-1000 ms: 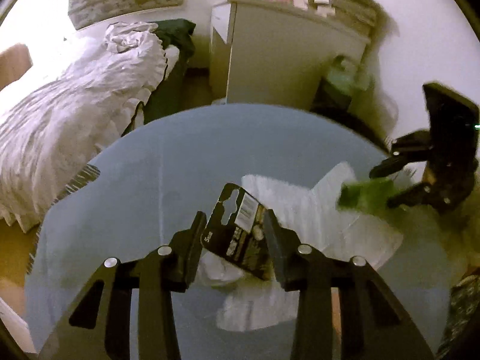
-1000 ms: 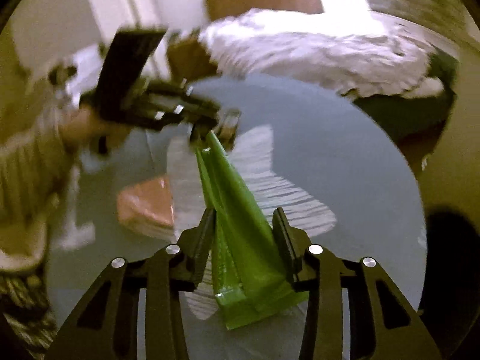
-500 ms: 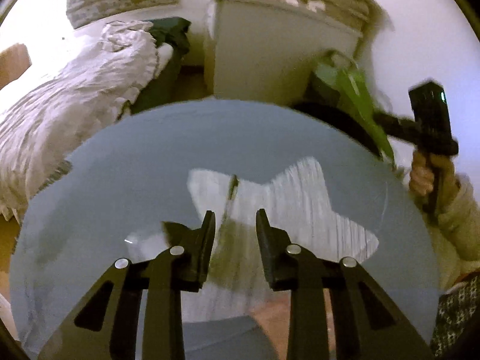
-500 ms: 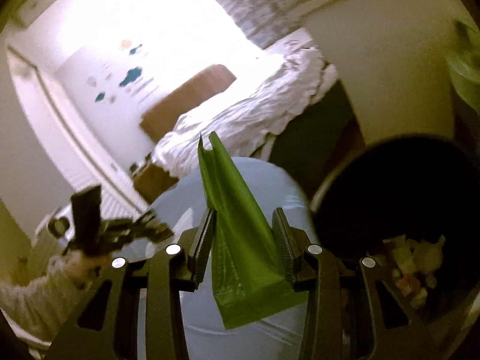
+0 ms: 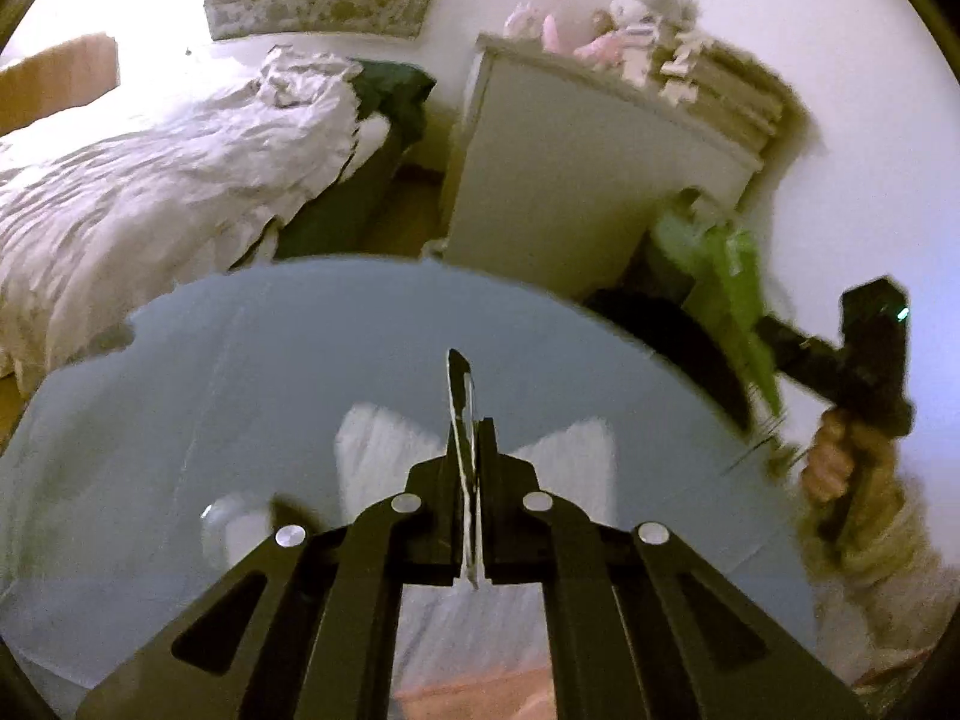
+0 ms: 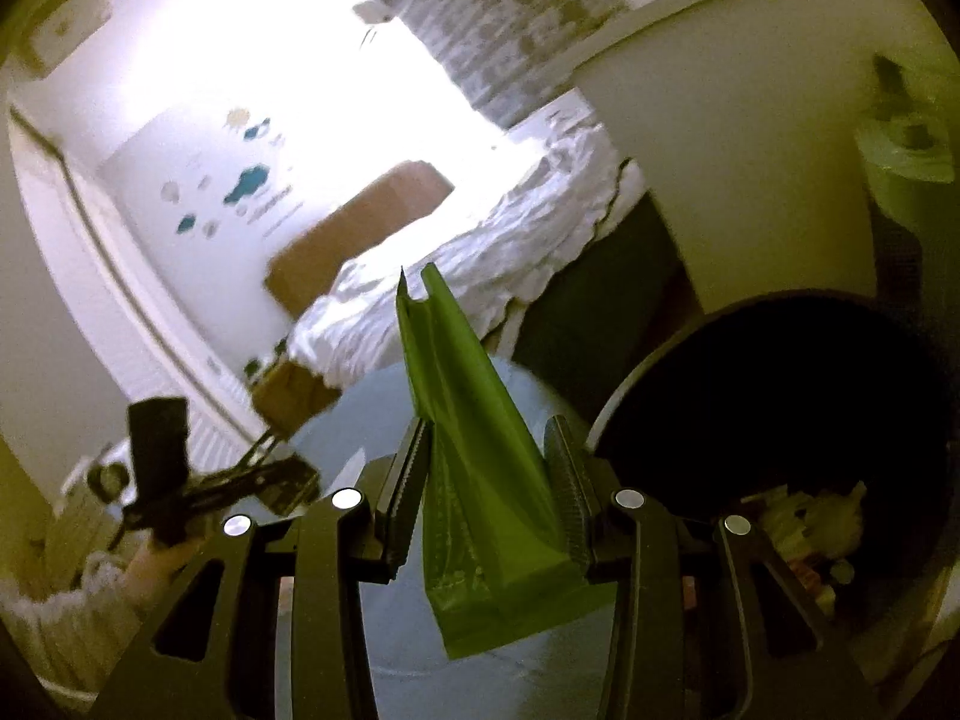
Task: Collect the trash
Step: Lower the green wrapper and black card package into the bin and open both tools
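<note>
My left gripper [image 5: 471, 438] is shut on a flat black packaging card [image 5: 461, 396], held edge-on above the round pale blue table [image 5: 240, 396]. A white star-shaped mat [image 5: 384, 444] lies on the table under it. My right gripper [image 6: 489, 450] is shut on a green plastic pouch [image 6: 480, 480], which sticks up between the fingers. It hangs at the table's far right edge beside a dark round bin [image 6: 798, 420] with trash at its bottom. In the left wrist view the right gripper [image 5: 774, 372] with the green pouch [image 5: 732, 300] shows at right, held by a hand [image 5: 840, 462].
A bed with rumpled white bedding [image 5: 150, 180] stands beyond the table at left. A white cabinet [image 5: 588, 180] topped with soft toys stands behind the bin [image 5: 690, 342]. Something pinkish [image 5: 474, 696] lies on the table at the near edge of the left wrist view.
The left jaws closed on the black card and lifted it off the mat, now edge-on. The right gripper swung the green pouch from over the table to beside the bin.
</note>
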The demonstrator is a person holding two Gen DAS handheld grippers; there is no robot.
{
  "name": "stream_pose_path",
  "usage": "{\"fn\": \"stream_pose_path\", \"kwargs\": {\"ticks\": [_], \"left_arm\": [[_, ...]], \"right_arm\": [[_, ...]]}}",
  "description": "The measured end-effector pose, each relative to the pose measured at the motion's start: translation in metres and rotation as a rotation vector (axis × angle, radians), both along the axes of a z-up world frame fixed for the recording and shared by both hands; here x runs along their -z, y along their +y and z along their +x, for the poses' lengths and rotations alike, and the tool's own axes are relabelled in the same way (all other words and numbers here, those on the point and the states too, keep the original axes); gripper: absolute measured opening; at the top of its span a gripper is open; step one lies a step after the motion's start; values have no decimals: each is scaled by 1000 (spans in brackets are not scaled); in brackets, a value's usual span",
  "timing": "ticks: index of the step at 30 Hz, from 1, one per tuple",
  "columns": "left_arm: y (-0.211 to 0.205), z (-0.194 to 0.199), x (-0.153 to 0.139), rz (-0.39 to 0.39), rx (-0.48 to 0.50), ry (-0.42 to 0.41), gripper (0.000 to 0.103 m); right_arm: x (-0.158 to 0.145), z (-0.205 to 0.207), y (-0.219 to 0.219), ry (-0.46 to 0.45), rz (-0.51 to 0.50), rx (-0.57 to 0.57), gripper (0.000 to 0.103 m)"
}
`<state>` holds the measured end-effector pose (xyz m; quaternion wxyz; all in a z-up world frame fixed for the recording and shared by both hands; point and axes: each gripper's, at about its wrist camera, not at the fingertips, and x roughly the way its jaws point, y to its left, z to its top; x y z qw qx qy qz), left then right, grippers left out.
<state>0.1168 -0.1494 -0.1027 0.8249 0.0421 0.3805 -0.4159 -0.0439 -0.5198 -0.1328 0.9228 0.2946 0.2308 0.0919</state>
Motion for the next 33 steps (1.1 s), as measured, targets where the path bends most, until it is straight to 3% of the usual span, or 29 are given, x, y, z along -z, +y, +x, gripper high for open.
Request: {"fn": "stream_pose_path", "kwargs": {"ticks": [5, 10, 14, 19, 33], "left_arm": [[-57, -2, -42, -123, 73, -10, 5], [-140, -1, -59, -183, 176, 5, 5], [-190, 15, -42, -187, 199, 84, 5], [-237, 28, -11, -150, 205, 174, 5], [-279, 26, 26, -84, 245, 229, 5]], "right_arm": [[-13, -2, -39, -27, 4, 197, 40], [-4, 3, -80, -4, 1, 376, 40], [25, 10, -103, 89, 32, 438, 40], [40, 18, -119, 137, 34, 471, 40], [49, 12, -126, 177, 95, 495, 40]]}}
